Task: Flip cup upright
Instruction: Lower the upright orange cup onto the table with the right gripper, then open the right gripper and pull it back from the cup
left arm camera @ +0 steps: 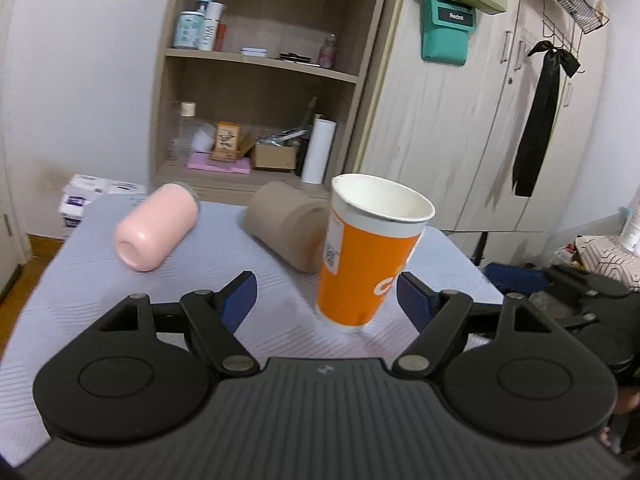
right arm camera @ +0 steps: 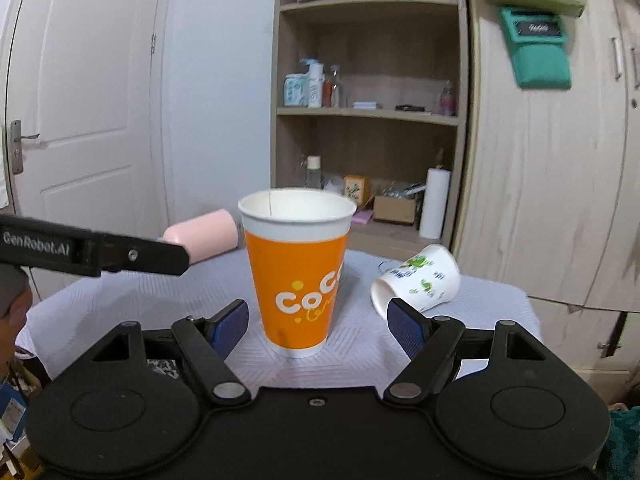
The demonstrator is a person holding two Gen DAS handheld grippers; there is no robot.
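Observation:
An orange paper cup [left arm camera: 362, 256] stands upright, mouth up, on the grey cloth-covered table [left arm camera: 120, 304]; it also shows in the right wrist view [right arm camera: 298, 276]. My left gripper [left arm camera: 326, 300] is open, its blue pads on either side of the cup's lower part without touching it. My right gripper [right arm camera: 318, 326] is open too, with the cup standing between and just beyond its fingertips. The left gripper's black finger [right arm camera: 120, 254] reaches in from the left in the right wrist view.
A pink cup [left arm camera: 154, 226] and a tan cup [left arm camera: 286, 224] lie on their sides behind the orange cup. A white cup with green print [right arm camera: 416, 282] lies on its side at the right. A wooden shelf [left arm camera: 264, 80] and a wardrobe [left arm camera: 480, 120] stand behind the table.

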